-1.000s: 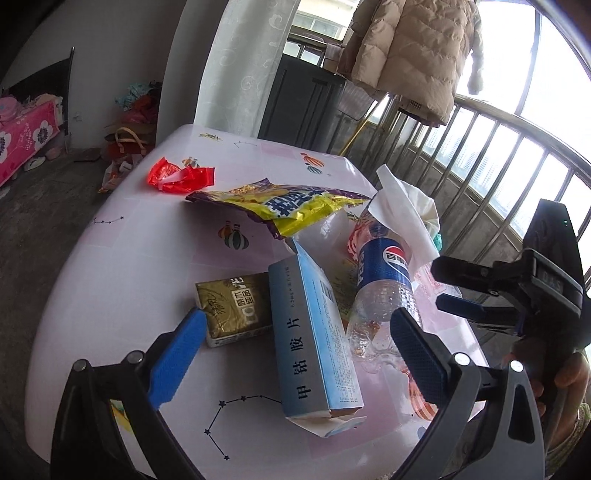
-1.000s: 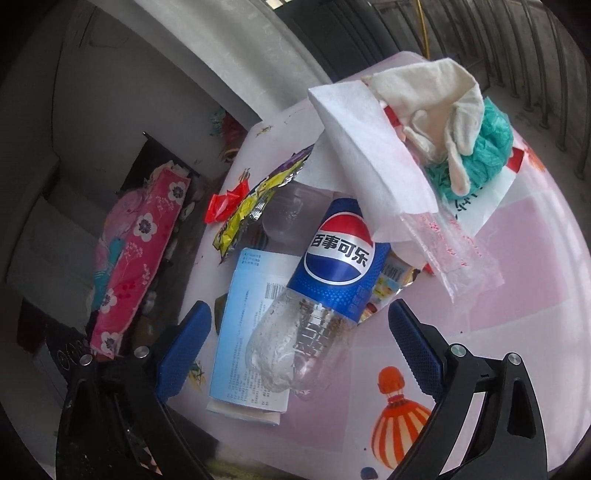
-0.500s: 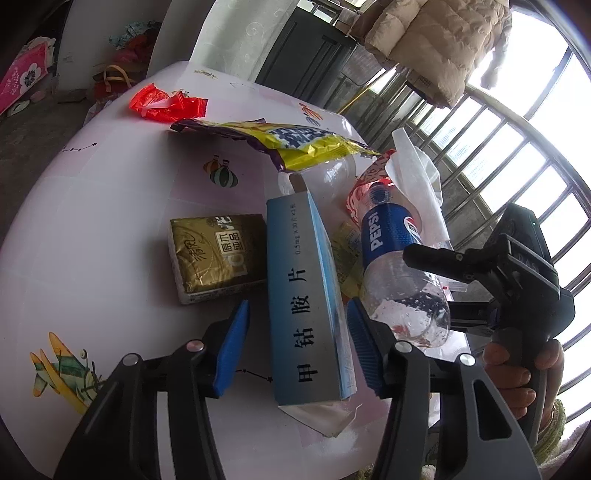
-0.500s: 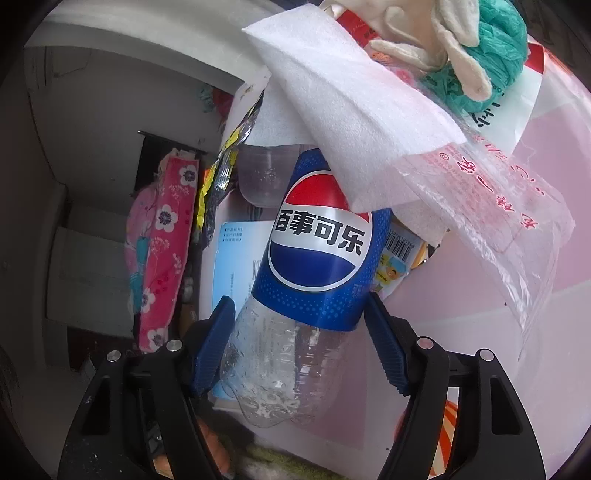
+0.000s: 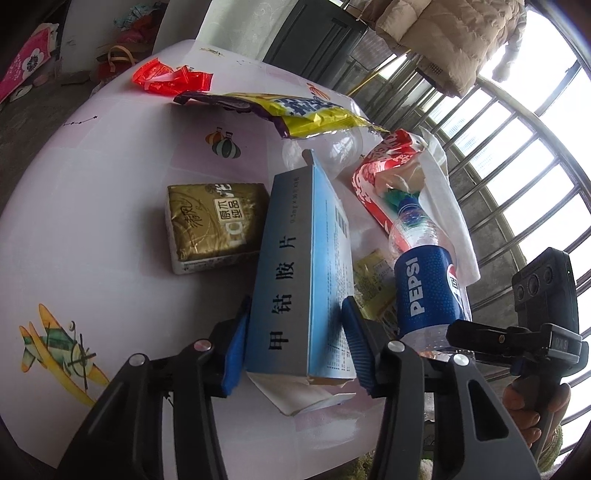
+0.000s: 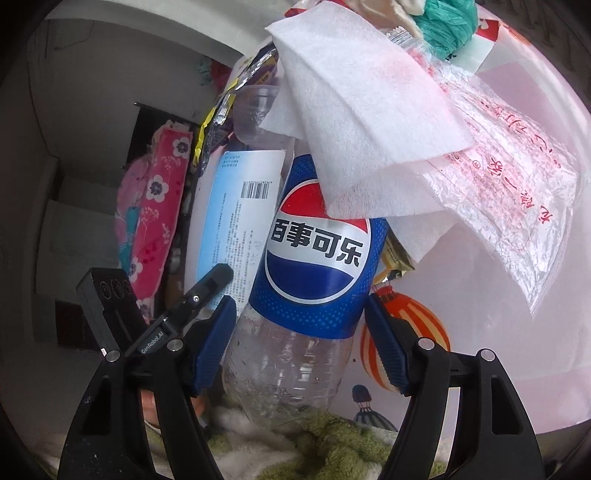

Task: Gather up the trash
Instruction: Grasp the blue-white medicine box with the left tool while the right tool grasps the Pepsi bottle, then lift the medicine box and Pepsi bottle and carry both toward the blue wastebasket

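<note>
My left gripper [image 5: 295, 343] is shut on the near end of a long blue and grey carton [image 5: 301, 266] that lies on the pink table [image 5: 110, 155]. My right gripper [image 6: 299, 343] is shut on the clear lower body of an empty Pepsi bottle [image 6: 317, 254], which also shows in the left wrist view [image 5: 424, 284]. The carton shows in the right wrist view [image 6: 240, 206], just left of the bottle. A white tissue [image 6: 354, 122] drapes over the bottle's upper part.
A gold tissue pack [image 5: 214, 225], a yellow snack bag [image 5: 295, 110], a red wrapper [image 5: 170, 77] and a red-printed bag [image 5: 380, 173] lie on the table. A clear printed bag [image 6: 506, 188] and teal plastic [image 6: 447, 22] lie beyond the bottle. A railing [image 5: 517, 155] runs behind.
Both grippers have moved in and closed: the left onto the blue carton, the right onto the Pepsi bottle. Both were wide open a second ago.
</note>
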Demonstrator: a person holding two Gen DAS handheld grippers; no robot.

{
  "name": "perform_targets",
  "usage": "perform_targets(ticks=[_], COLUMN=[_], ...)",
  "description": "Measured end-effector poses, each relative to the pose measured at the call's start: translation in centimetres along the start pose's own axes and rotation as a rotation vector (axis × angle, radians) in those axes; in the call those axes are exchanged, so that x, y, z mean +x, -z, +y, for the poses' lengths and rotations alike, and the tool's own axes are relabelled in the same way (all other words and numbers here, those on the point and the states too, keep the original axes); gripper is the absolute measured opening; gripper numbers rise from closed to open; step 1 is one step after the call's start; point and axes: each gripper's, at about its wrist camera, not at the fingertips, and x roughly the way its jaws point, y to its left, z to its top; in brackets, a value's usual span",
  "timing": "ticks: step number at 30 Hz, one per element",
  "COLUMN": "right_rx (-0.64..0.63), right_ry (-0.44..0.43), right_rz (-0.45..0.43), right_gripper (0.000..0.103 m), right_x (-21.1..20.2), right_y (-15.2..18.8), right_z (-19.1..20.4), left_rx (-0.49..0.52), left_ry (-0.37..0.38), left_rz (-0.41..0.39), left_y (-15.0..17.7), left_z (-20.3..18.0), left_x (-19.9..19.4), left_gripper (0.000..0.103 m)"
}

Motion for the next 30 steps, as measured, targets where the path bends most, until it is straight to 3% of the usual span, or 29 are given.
perform_targets(ticks=[5,11,15,25,27,30], right_rx=[0.040,0.057,0.067,0.070,0.058,-0.001], right_ry=[-0.024,-0.067,-0.135,-0.271,-0.246,-0.106], right_rz=[-0.014,0.007,0.019,0.046,0.038,0.005], right_gripper=[0.072,0.066,0.063,0.058,0.058,0.058], right_x=[0.4,1.0,0.8,1.6,1.5,2.1], right_y=[-0.4,-0.5,-0.5,-0.6,-0.6,-0.7], right_z=[-1.3,-1.3,-1.1,0.6,0.4,1.7], left_rx=[0.008,0.029,0.031,0.026,0.030,0.031], left_ry=[-0.001,0.015,0.029,0.039,0.034,0.015], left_rz=[0.000,-0.021,-0.034,-0.093,-0.099,-0.080], left_y=[-0.1,-0.1,-0.2,0.1,0.3,0.6], left_z=[-0.5,-0.8,-0.9,-0.8,-0.8,-0.8], left_x=[0.4,0.1,-0.6,-3.6,-3.7,-2.9], left_gripper=[0.045,0.038,0.032,0.031,0.031,0.031])
